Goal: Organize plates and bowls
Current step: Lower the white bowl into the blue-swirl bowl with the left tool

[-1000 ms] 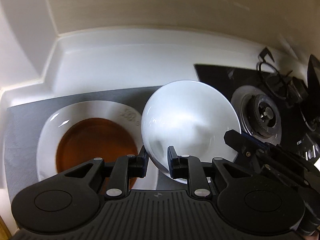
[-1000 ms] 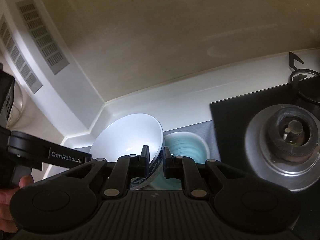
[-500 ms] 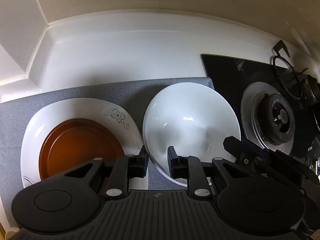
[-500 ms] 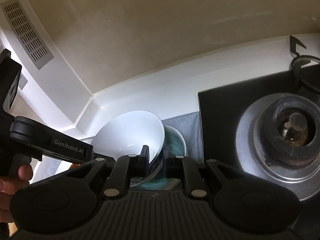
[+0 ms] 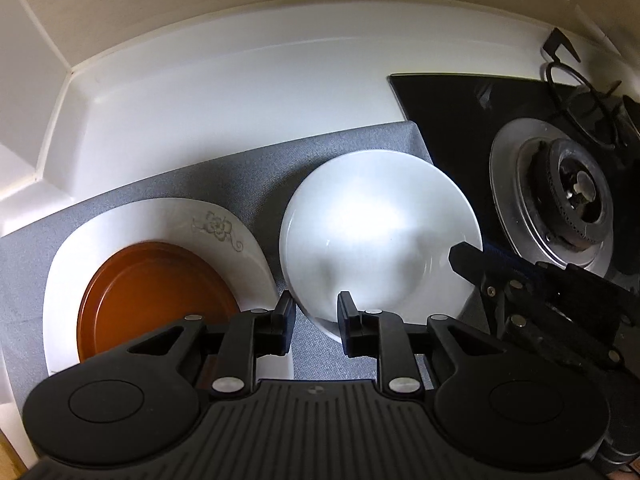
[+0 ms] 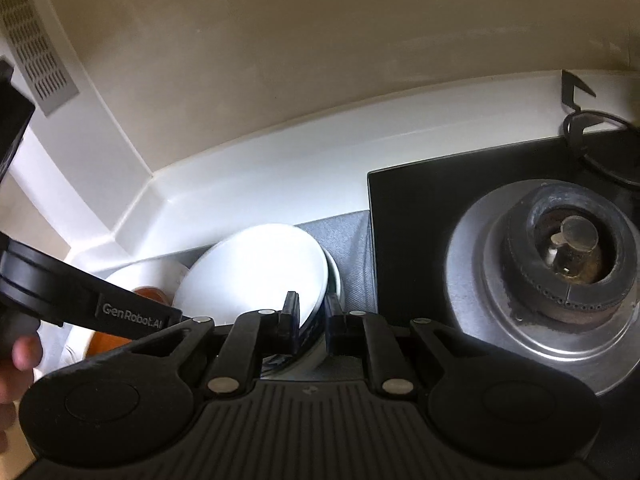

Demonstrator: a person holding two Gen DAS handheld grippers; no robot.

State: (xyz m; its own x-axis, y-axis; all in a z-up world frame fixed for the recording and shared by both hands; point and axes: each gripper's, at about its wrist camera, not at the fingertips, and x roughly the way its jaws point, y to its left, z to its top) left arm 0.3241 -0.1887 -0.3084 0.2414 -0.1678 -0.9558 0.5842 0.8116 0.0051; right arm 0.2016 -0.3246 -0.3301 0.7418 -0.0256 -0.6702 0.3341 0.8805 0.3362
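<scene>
White bowl [image 6: 256, 272] going into teal bowl [image 6: 334, 280], on gray mat [image 5: 248, 176] by stove.
Held at rim by right gripper [image 6: 311, 322], clamped tight so no slip. Left gripper [image 5: 316, 324] w/ jaws apart, holding nothing, waiting nr brown plate [image 5: 156, 300] on white plate [image 5: 160, 220].

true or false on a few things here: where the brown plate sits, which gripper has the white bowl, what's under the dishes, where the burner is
1. The brown plate lies on the white floral plate. True.
2. The left gripper clamps the white bowl. False: the right gripper pinches its rim; the left's jaws stand apart beside it.
3. The dishes sit on a grey mat. True.
4. The gas burner is left of the bowl. False: it is to the right.
</scene>
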